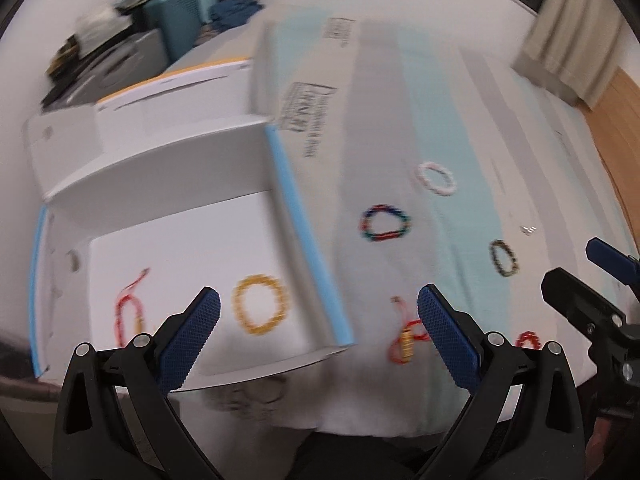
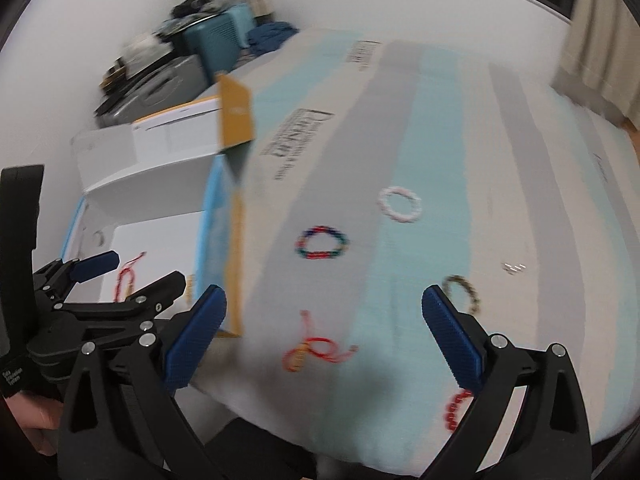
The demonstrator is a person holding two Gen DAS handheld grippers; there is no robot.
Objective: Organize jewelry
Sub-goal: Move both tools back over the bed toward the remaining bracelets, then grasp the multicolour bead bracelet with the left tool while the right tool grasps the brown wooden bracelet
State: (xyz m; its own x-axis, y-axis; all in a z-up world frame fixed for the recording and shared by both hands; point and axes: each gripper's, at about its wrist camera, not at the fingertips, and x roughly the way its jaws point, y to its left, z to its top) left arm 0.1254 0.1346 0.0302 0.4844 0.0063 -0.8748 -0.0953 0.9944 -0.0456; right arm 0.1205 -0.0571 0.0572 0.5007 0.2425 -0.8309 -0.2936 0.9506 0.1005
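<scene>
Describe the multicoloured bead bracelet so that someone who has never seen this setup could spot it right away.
Start at the striped cloth beside the open white box. Several bracelets lie loose on it; the multicoloured bracelet sits on a grey stripe, nearest the box among the far ones. Its neighbour, the white bracelet, is plain; only this one mixes blue, red, green and yellow.

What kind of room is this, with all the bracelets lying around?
Probably a bedroom at home. The bracelets lie on a soft striped grey and pale blue bedcover, a beige curtain hangs by a window, and a teal plastic suitcase with piled belongings stands in the corner.
</scene>
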